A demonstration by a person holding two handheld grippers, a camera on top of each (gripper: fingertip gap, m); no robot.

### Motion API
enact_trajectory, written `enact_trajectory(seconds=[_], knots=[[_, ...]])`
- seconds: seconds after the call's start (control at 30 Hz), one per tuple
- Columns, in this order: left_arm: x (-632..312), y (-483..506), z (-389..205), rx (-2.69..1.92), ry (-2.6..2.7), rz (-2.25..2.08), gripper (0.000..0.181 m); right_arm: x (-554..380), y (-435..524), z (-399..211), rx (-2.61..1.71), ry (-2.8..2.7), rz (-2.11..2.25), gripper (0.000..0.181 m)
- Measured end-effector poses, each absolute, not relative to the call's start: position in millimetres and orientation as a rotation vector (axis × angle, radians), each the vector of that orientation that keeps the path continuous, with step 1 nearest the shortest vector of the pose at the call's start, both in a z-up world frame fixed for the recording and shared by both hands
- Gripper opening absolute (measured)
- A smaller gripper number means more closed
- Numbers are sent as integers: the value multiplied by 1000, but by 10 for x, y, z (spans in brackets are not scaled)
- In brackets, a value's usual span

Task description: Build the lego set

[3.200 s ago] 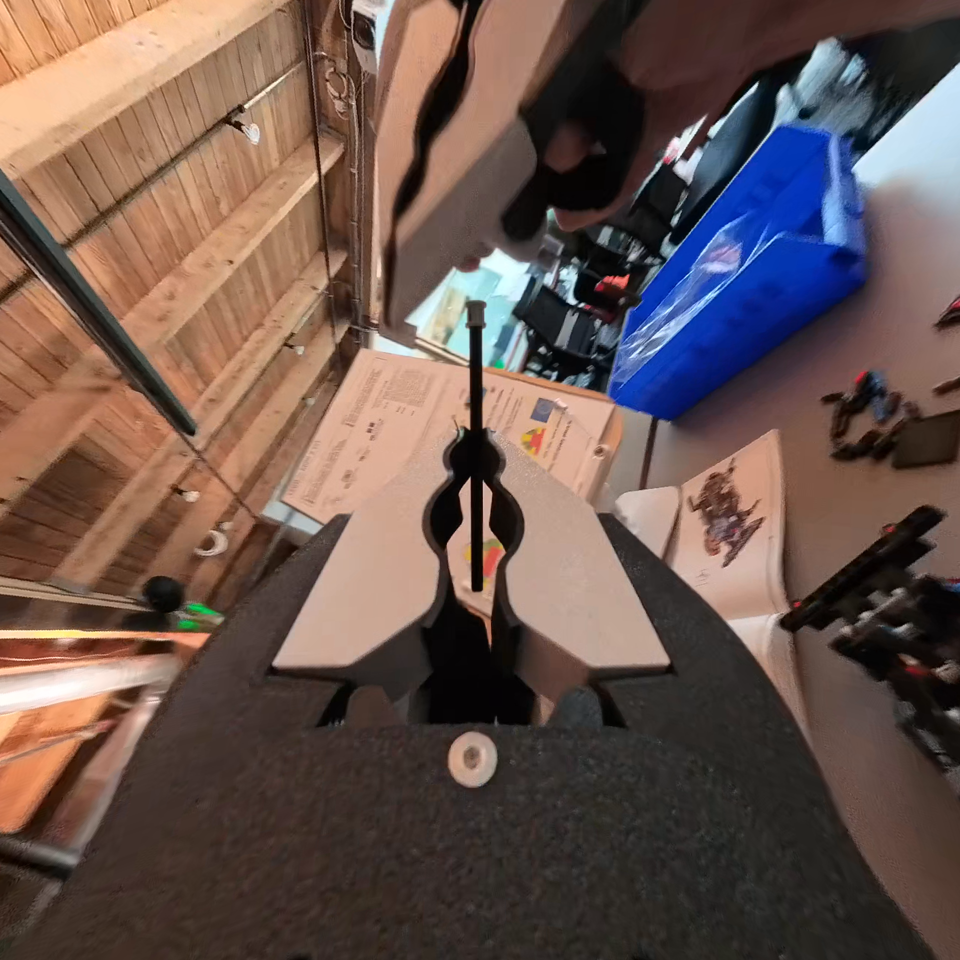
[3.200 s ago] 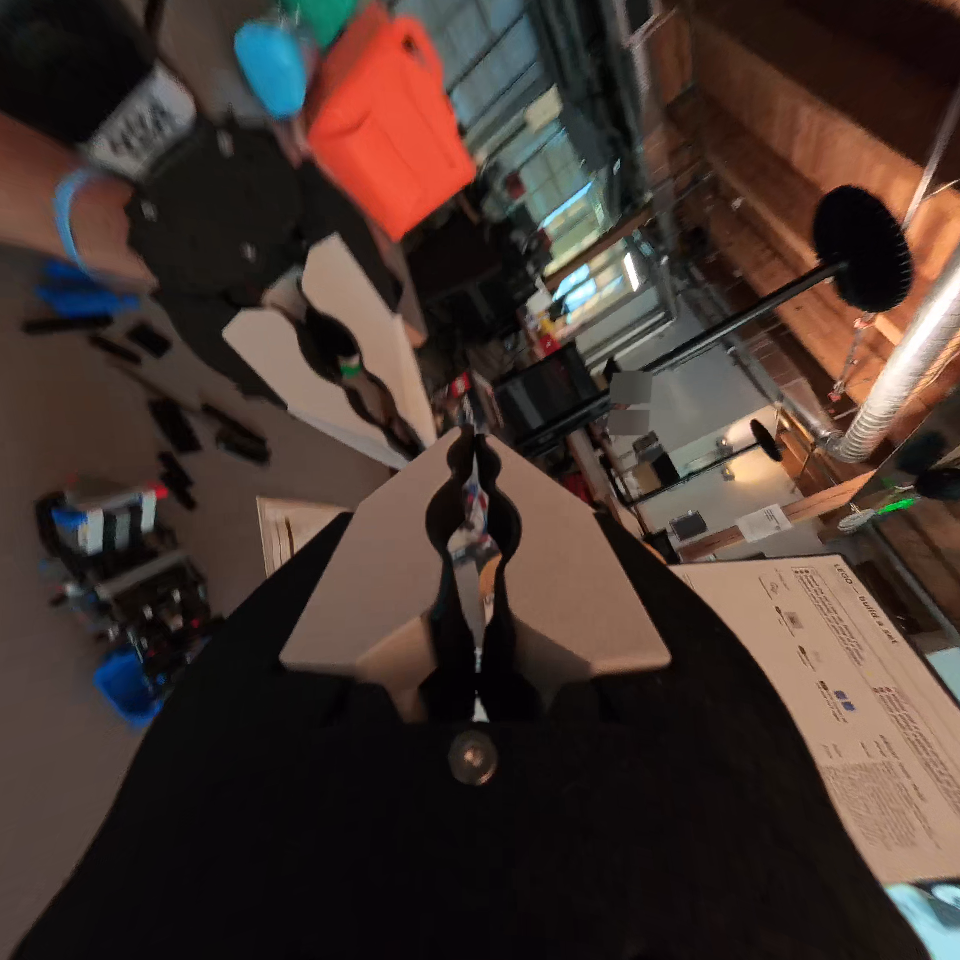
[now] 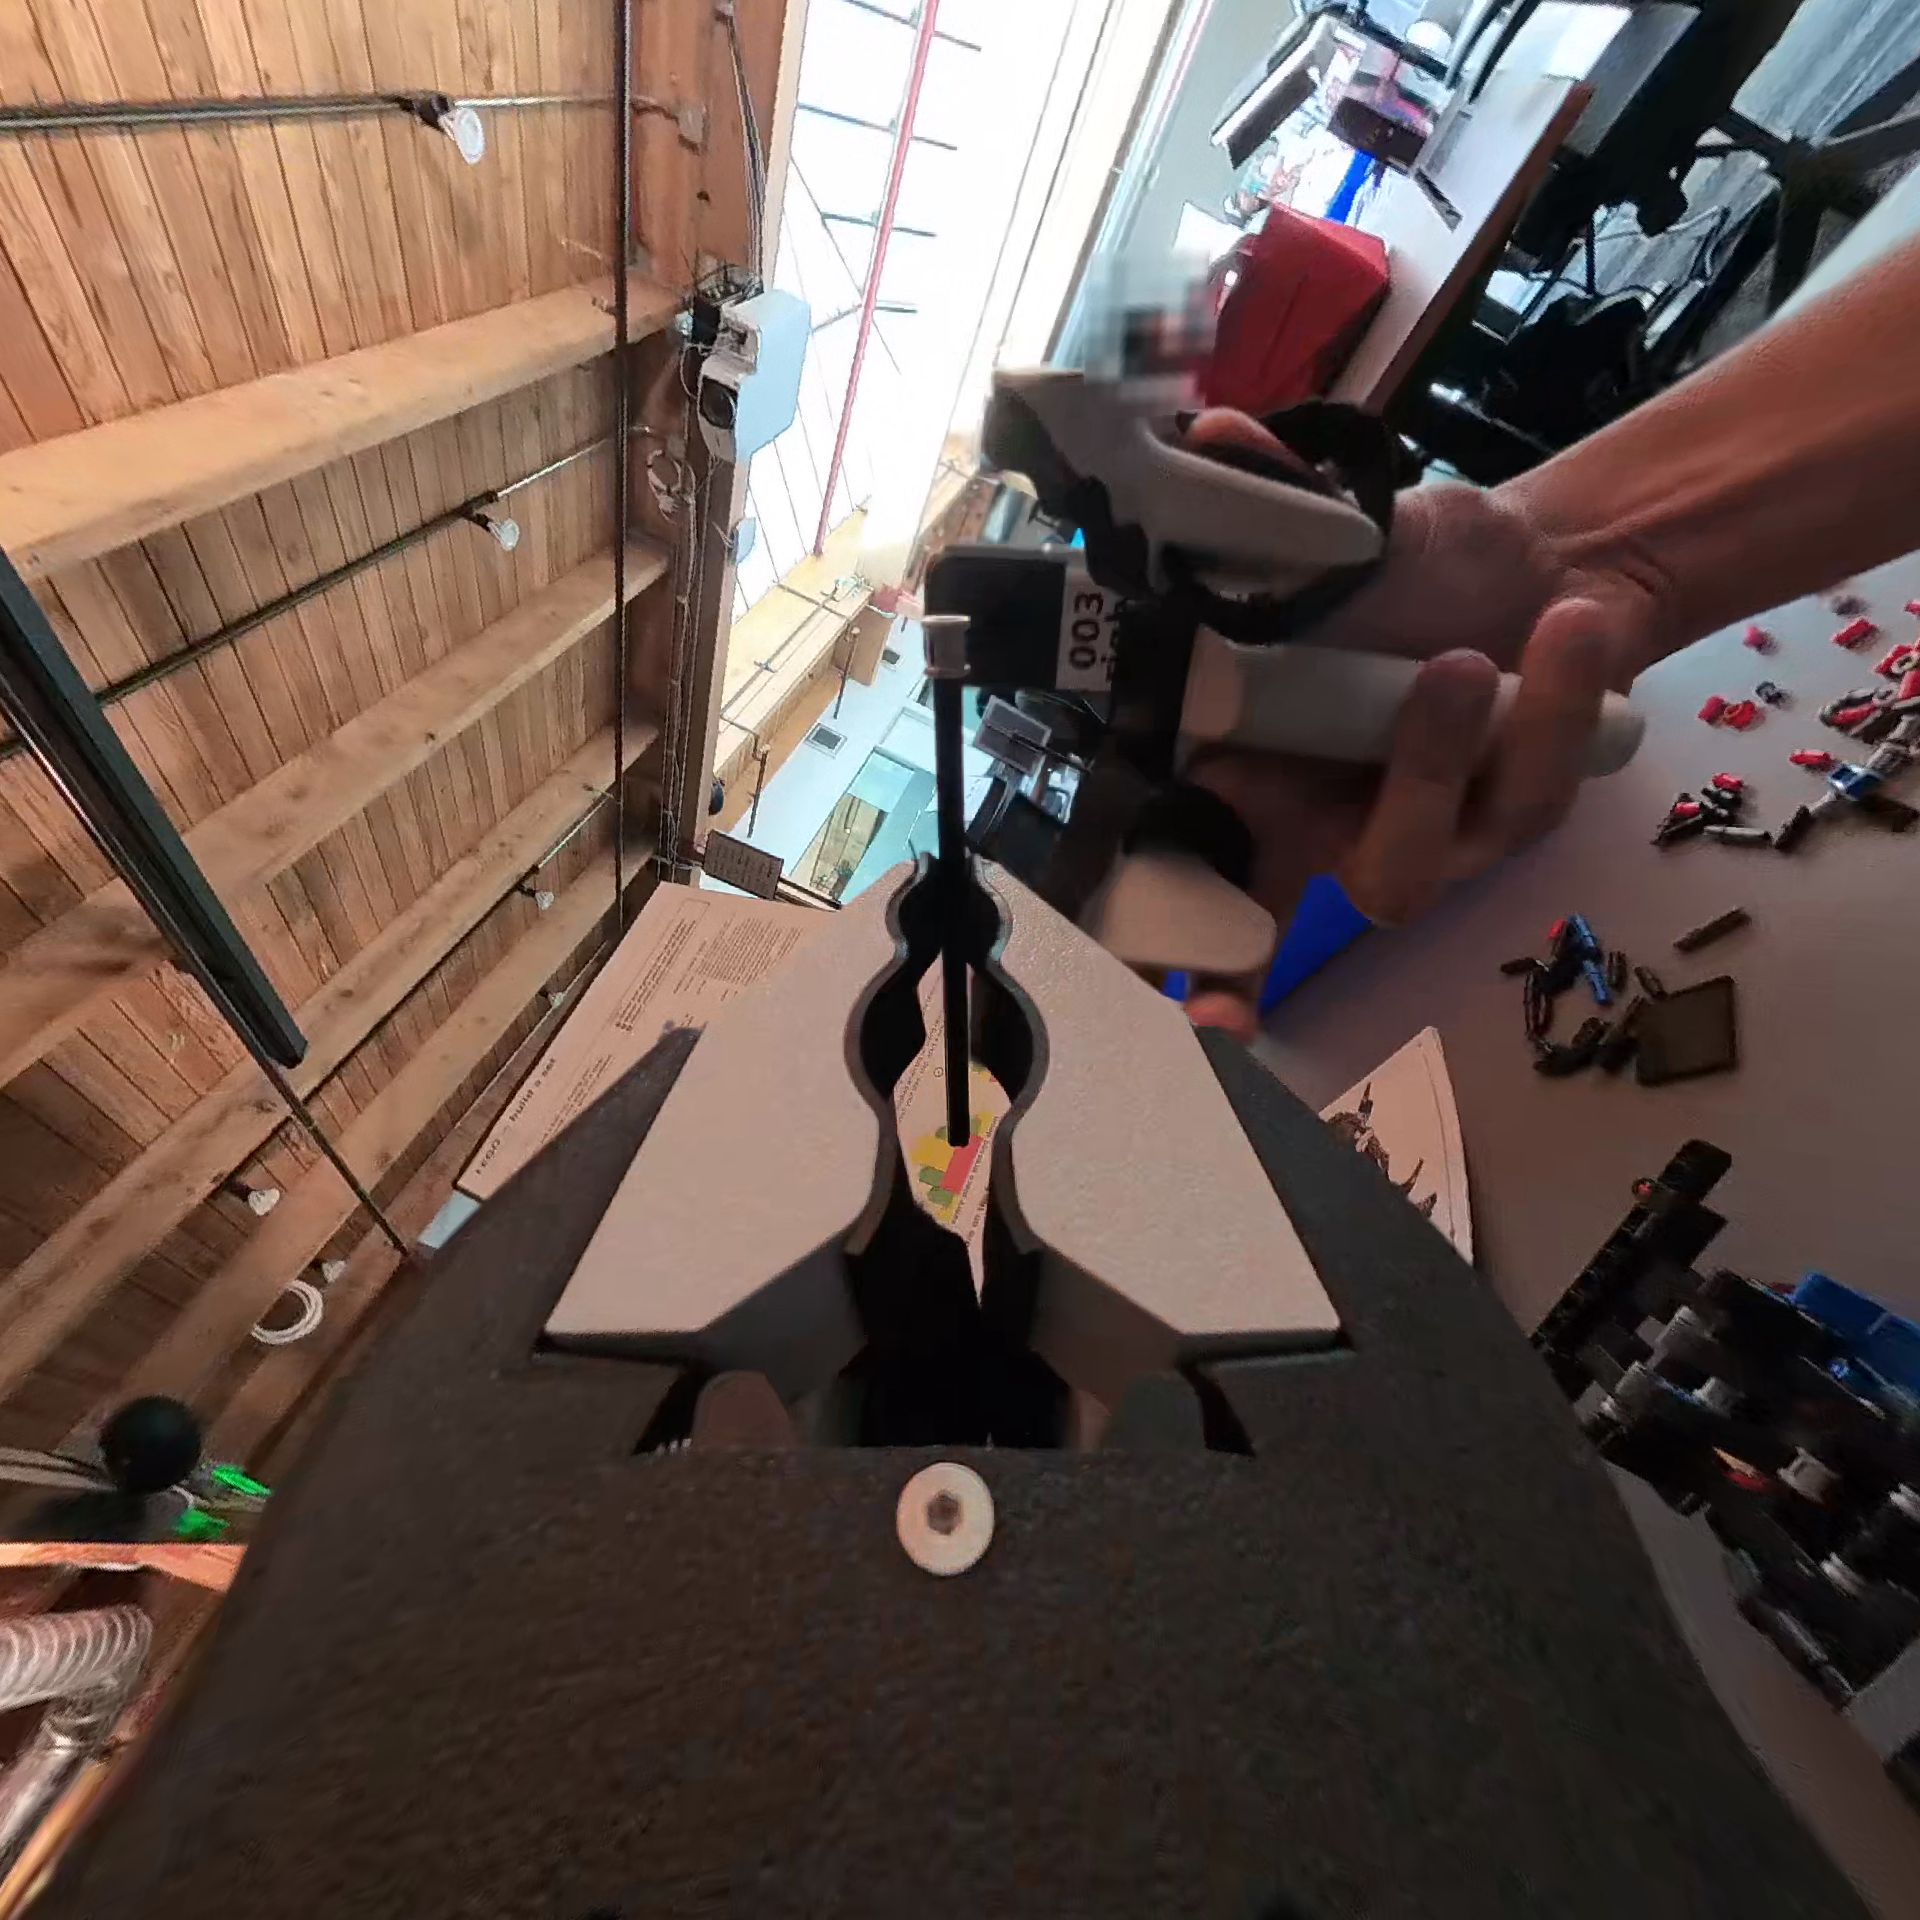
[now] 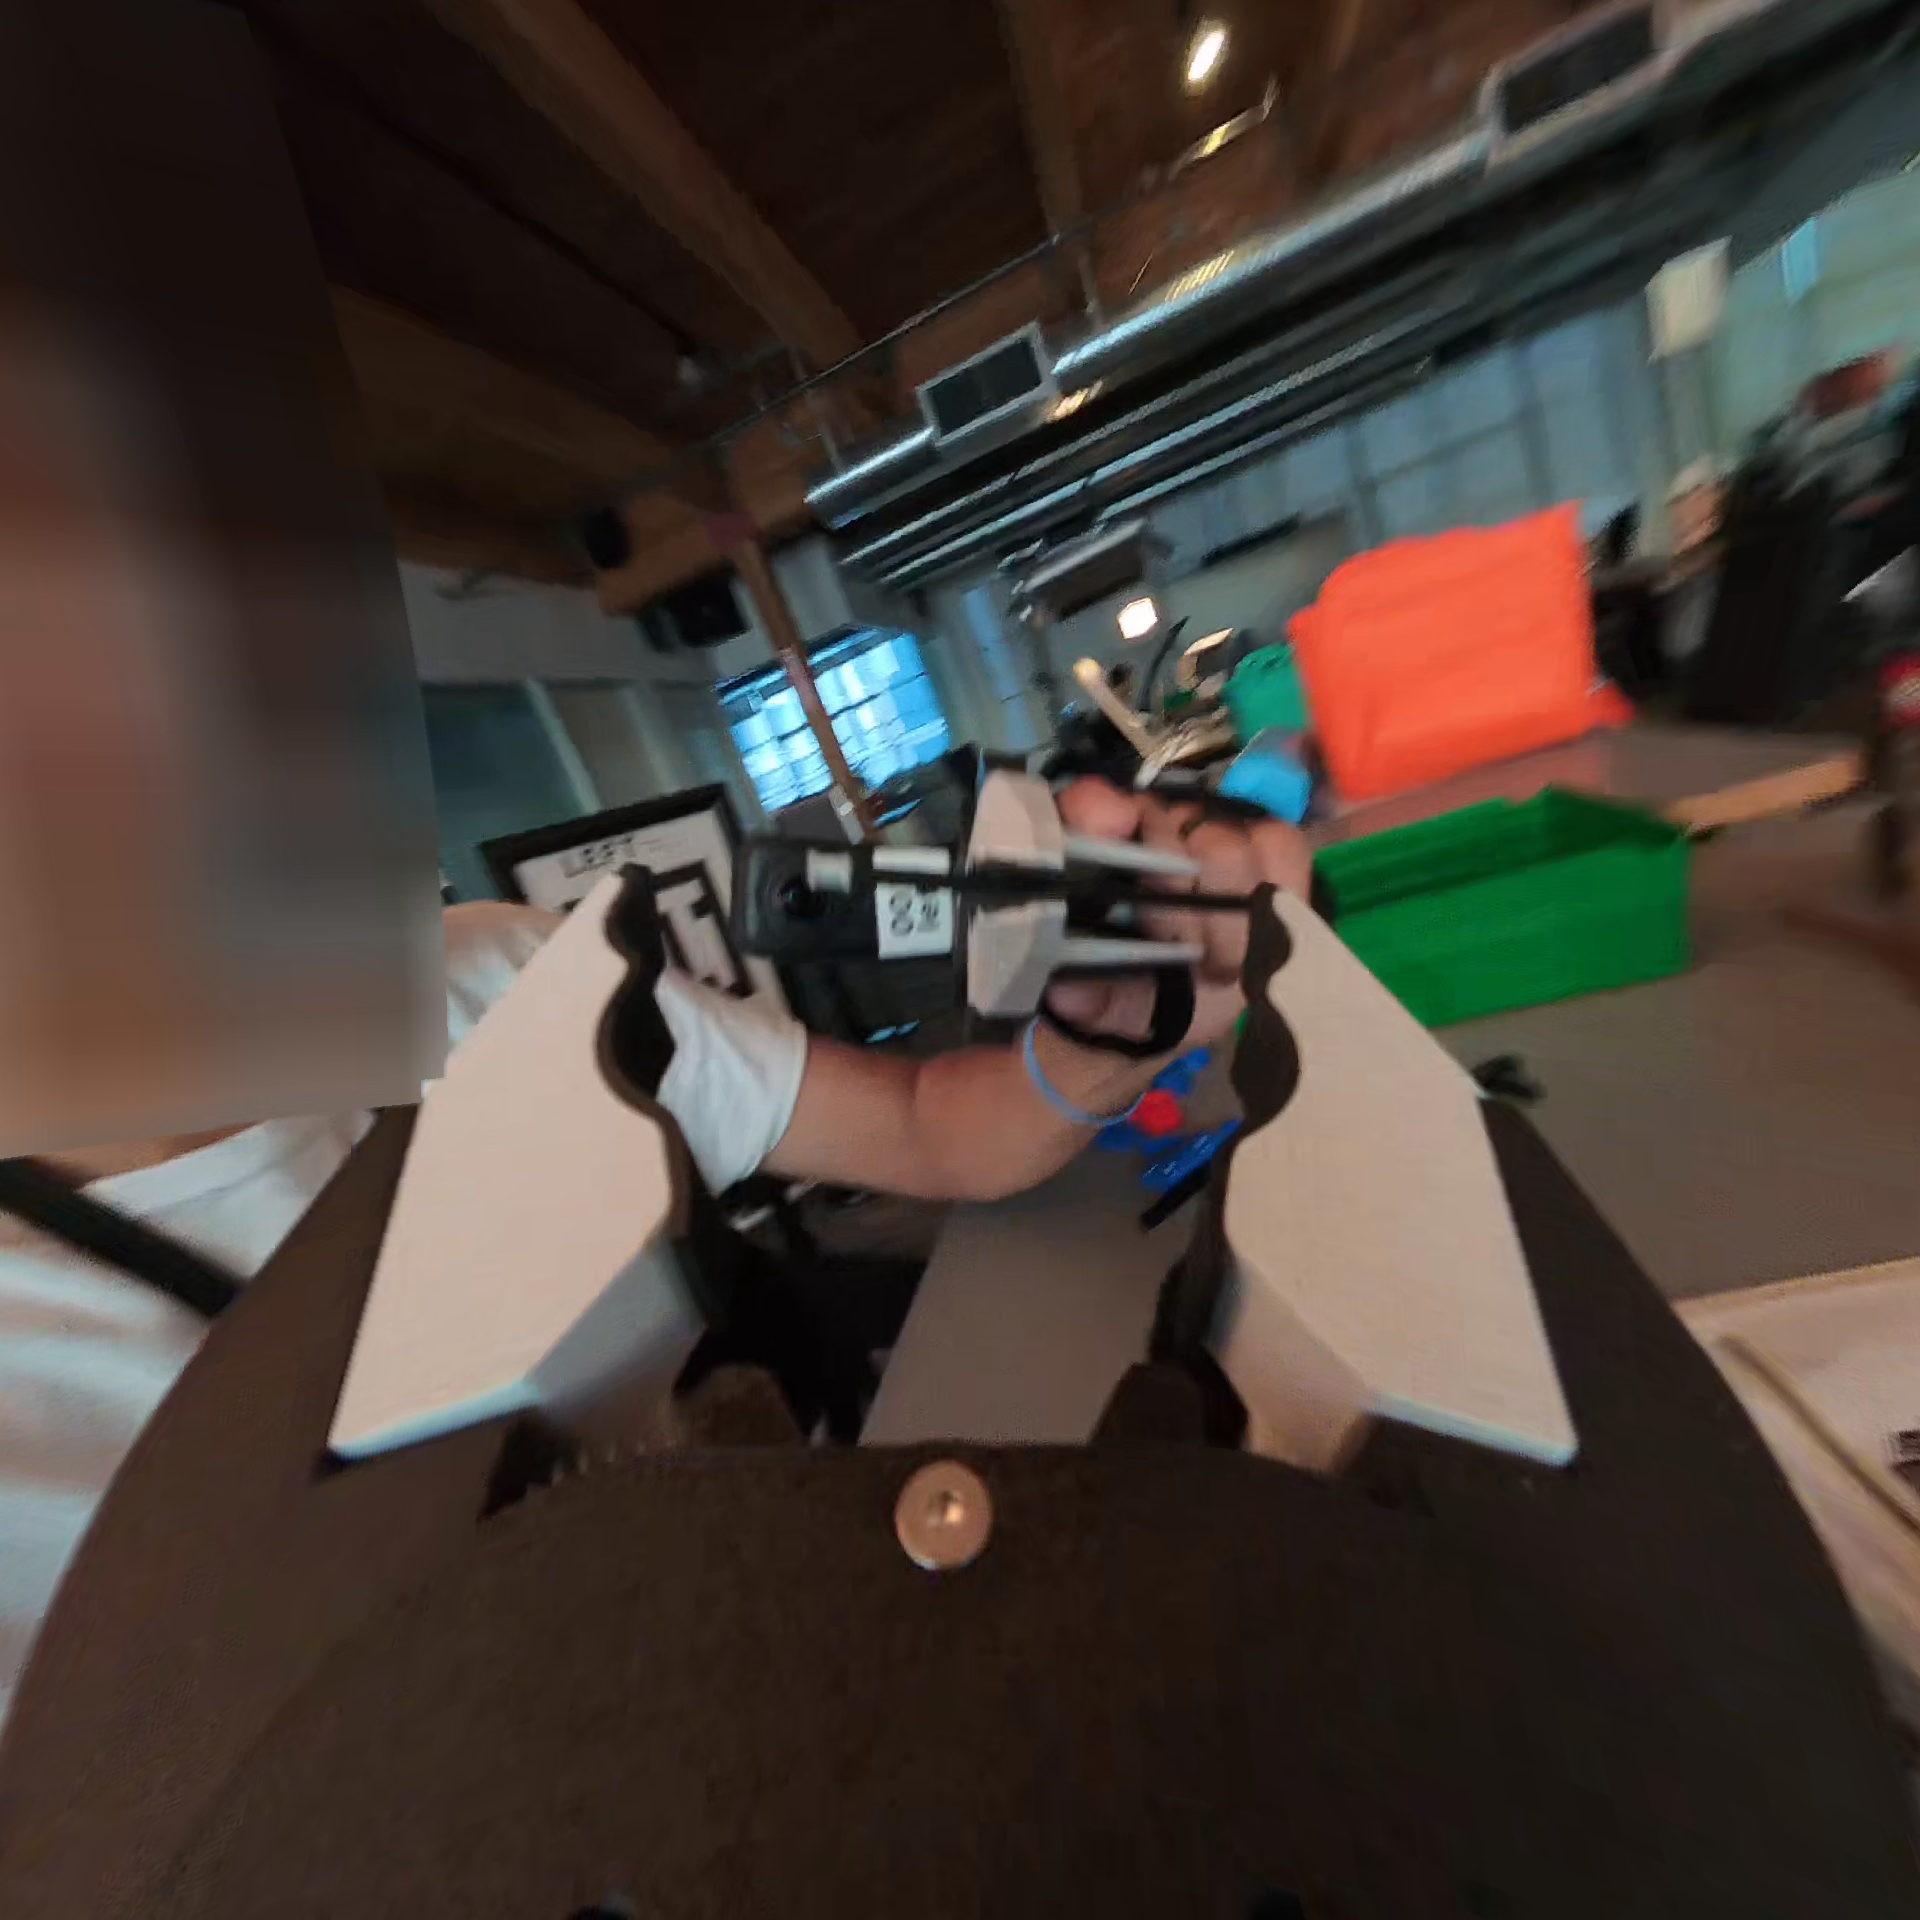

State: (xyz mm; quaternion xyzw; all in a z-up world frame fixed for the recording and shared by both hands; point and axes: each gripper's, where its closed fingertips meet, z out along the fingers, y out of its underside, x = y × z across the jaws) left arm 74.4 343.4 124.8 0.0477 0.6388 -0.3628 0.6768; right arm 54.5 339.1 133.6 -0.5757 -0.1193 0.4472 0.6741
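My left gripper (image 3: 945, 878) is shut on a thin black axle (image 3: 954, 831). The axle sticks out past the fingertips and carries a small grey bush (image 3: 948, 636) at its far end. My right gripper (image 4: 943, 902) is open wide and empty. It faces the left gripper (image 4: 1193, 907), which a hand holds just in front of it with the axle (image 4: 1226, 900) pointing right. In the left wrist view, one of the right gripper's fingers (image 3: 1247, 509) shows above and beyond the axle tip, held by a hand (image 3: 1507, 665).
On the grey table (image 3: 1558, 1122) lie an instruction booklet (image 3: 1403, 1132), a black square plate (image 3: 1685, 1031), loose black, red and blue pieces (image 3: 1569, 966) and a partly built black model (image 3: 1714, 1403). A green bin (image 4: 1507, 914) stands behind the grippers. Less than 4 cm separates the two grippers' tips. The partly built black model (image 3: 1714, 1403) sits 20 cm or so from the ends of my right fingers.
My right gripper was shut and close above the axle tip; it has opened wide, drawn back and turned to face the left gripper. My left gripper still holds the axle.
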Motion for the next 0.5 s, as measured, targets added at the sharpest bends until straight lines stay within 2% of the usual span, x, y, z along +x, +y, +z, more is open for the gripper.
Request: enact_trajectory(seconds=[0.13,0.3,0.5], knots=[[723,3405,1219,177,1426,-706,1,371,3521,1152,-1373,-352,920,113],[654,3300,1228,222,1417,-699,1,338,3480,1180,-1332,-357,994,95],[663,3292,1205,250,1401,-631,1,289,3465,1160,-1327,-389,994,92]])
